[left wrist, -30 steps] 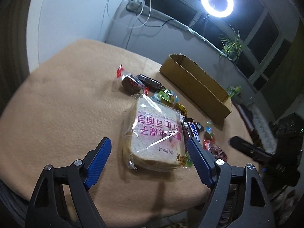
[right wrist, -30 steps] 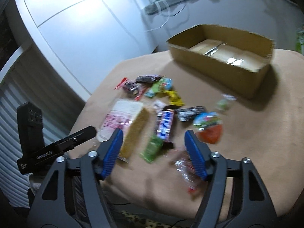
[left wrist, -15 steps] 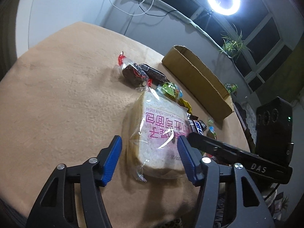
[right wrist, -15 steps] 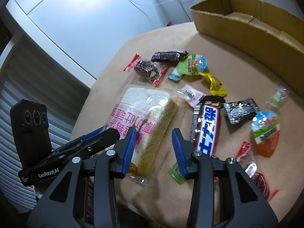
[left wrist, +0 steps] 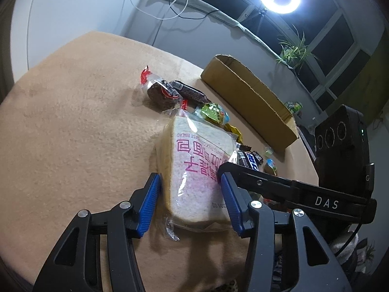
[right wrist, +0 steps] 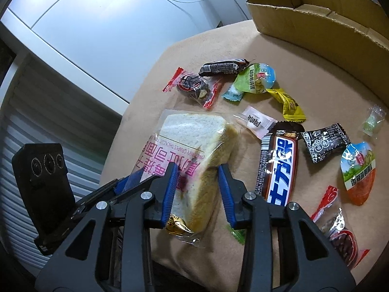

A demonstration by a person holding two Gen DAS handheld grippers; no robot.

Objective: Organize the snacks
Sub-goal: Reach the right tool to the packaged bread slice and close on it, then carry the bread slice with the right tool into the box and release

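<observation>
Step in hand, as judged: a two-handed pickup of the bagged bread [left wrist: 194,170], first item for the cardboard box [left wrist: 248,99].

The bread lay at lower centre of both views on the tan table cover [left wrist: 73,121]. The left gripper [left wrist: 190,203] straddled its near end, jaws closing, blue pads at or just off the wrapper on both sides; contact could not be confirmed. The right gripper [right wrist: 198,191] straddled the crust-side edge, also closing: its left pad lay on the printed film, its right pad sat just off the crust.

Next move, judged: finish both squeezes lightly (soft loaf, slippery film), lift level, and carry to the box at the upper right of the frame.

In the way: the chocolate bar [right wrist: 279,170] lay just beside the right gripper's right finger. A small green wrapper [right wrist: 235,234] sat under that finger. Loose snacks lay between bread and box: a yellow packet [right wrist: 290,104], a green-lidded jelly cup [right wrist: 257,77], a dark bar [right wrist: 222,67]. The two tools crowded each other at the bread's near end.
</observation>
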